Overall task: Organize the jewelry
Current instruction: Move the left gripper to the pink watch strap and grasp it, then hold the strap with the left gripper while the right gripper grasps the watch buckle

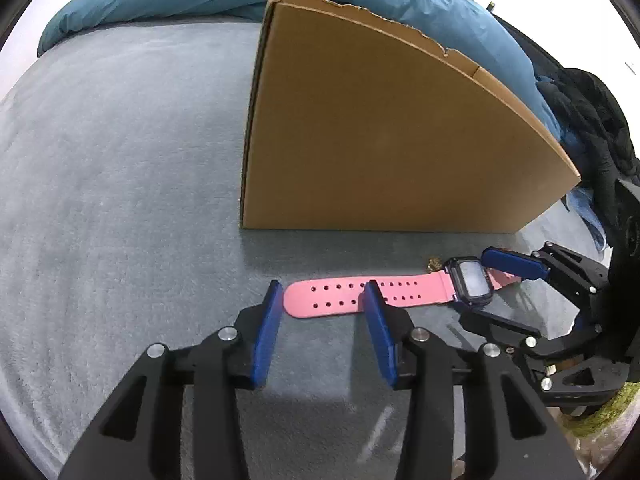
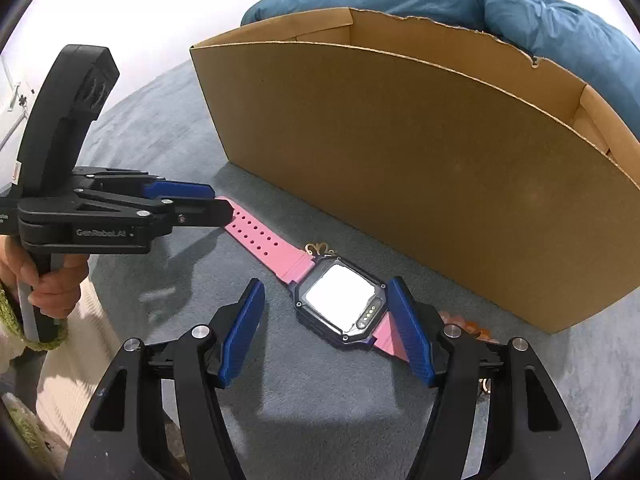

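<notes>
A pink perforated rubber-strap watch with a dark square case (image 2: pixel 340 304) lies flat on the grey plush bed cover (image 1: pixel 120 200), just in front of the tall brown cardboard box (image 2: pixel 400 160). The left gripper (image 1: pixel 320 300) hangs over the strap's free end, its 2 blue pads (image 1: pixel 266 332) spread and gripping nothing. The right gripper (image 2: pixel 326 312) straddles the watch case, jaws spread, pads clear of it. A small gold trinket (image 2: pixel 319 248) sits beside the case

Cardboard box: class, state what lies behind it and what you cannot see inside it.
Behind the cardboard box lies a blue duvet on the grey bed cover. Only bare inner walls show near the rim; the near wall hides the floor and any contents.
</notes>
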`<state>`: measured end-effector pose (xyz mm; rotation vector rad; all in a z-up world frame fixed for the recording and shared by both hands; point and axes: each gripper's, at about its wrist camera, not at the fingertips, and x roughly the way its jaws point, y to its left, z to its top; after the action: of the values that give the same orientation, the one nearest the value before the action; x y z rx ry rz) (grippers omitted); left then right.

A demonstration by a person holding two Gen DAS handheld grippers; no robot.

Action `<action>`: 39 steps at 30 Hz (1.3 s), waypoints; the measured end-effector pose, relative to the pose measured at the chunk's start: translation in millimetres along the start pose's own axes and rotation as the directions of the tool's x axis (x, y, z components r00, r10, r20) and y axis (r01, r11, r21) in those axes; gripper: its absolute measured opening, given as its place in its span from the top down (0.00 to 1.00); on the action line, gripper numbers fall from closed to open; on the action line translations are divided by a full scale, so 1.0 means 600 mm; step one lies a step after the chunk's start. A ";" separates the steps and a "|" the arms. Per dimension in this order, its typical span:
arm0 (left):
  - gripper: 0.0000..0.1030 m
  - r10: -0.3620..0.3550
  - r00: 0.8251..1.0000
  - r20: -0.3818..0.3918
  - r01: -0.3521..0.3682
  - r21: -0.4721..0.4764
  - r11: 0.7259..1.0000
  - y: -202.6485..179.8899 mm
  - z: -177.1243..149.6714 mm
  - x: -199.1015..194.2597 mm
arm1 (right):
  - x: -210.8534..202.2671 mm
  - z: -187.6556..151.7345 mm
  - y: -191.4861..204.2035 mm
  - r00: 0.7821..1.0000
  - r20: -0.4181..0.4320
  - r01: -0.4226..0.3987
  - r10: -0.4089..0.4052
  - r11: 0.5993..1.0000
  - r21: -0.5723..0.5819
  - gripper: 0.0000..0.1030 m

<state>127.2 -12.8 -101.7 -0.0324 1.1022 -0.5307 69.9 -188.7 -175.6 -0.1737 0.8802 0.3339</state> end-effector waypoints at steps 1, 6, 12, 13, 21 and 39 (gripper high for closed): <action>0.60 -0.005 1.000 -0.001 0.005 -0.004 1.000 0.001 0.000 -0.001 | 0.001 -0.001 0.000 1.000 0.000 -0.001 0.001 1.000 0.002 0.40; 0.60 -0.062 0.998 0.000 0.062 -0.050 0.997 0.011 -0.001 -0.005 | -0.001 -0.003 0.000 1.000 0.003 -0.007 0.007 1.000 0.009 0.40; 0.60 -0.077 0.997 0.008 0.077 -0.062 0.995 0.007 0.002 -0.006 | -0.003 -0.007 0.004 1.000 0.004 0.003 -0.003 1.000 -0.001 0.40; 0.60 -0.071 0.997 0.008 0.071 -0.060 0.996 0.005 0.003 -0.007 | -0.003 -0.007 0.005 1.000 0.005 0.004 -0.004 1.000 -0.003 0.40; 0.80 -0.011 1.000 0.016 0.010 0.018 1.000 -0.030 0.002 -0.003 | -0.007 -0.012 0.008 1.000 0.007 0.001 -0.001 1.000 -0.009 0.40; 0.88 -0.002 1.000 0.008 0.001 0.017 1.000 -0.014 -0.039 -0.049 | -0.059 -0.059 0.018 0.999 0.003 -0.036 0.036 0.999 0.001 0.41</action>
<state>93.9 -2.0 -85.6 -0.0206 1.0899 -0.5409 19.4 -196.2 -170.1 -0.1567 0.8808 0.3669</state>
